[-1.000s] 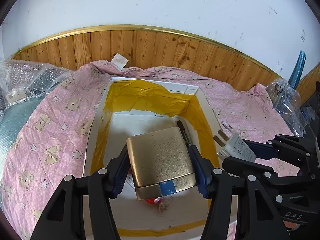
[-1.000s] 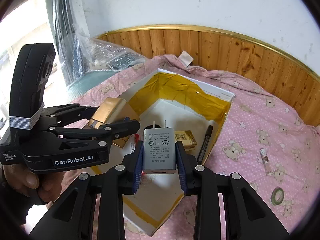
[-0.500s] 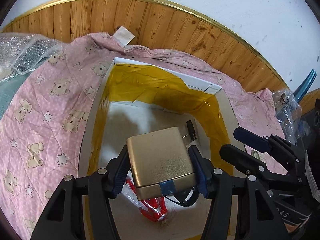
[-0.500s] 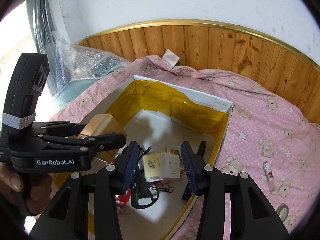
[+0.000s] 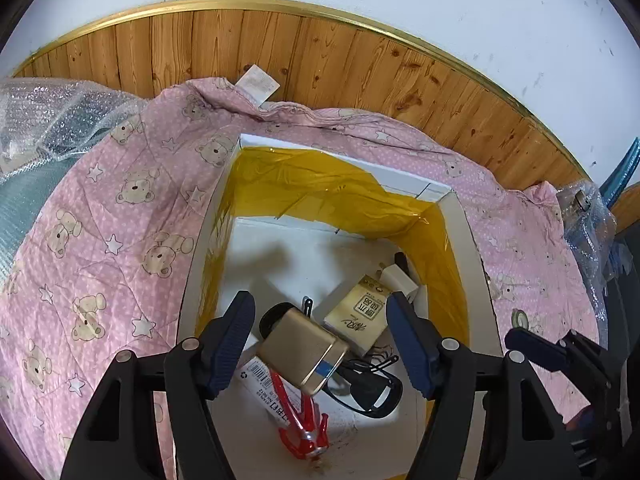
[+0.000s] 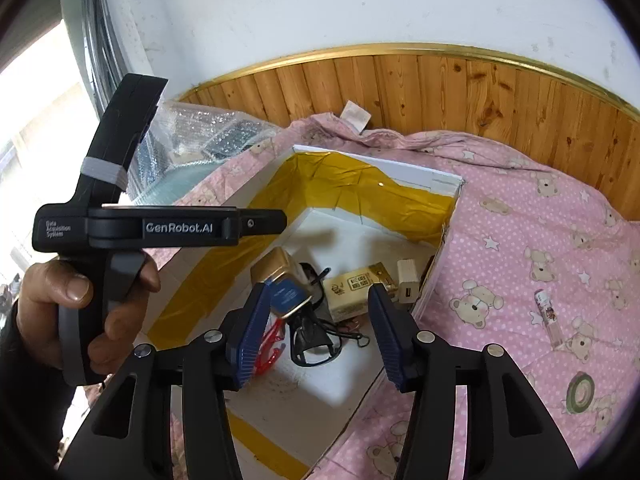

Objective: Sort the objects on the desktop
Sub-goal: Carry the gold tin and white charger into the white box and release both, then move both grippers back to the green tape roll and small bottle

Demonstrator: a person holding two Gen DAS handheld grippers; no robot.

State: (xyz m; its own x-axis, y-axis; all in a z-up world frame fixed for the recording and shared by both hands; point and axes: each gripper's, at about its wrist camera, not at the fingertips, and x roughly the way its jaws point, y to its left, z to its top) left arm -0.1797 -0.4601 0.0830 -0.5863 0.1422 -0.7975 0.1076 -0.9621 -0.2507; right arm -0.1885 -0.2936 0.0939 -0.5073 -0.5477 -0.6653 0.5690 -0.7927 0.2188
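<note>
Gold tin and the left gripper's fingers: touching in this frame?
Apart. The left wrist view shows the left gripper open, with the box floor visible between each blue pad and the gold tin, which lies tilted on the clutter in the white box.

The right hand-held gripper [image 6: 316, 332] hangs with its blue-padded jaws spread wide and empty over a white box lined with yellow tape [image 6: 380, 168]. Inside lie a gold rectangular tin [image 6: 282, 276], a white charger plug [image 6: 408, 282], a beige printed packet [image 6: 352, 292] and black cable [image 6: 316, 336]. At left, a hand [image 6: 80, 308] grips the black left hand-held gripper [image 6: 264, 222] above a pink bear-print quilt [image 6: 540, 248].
</note>
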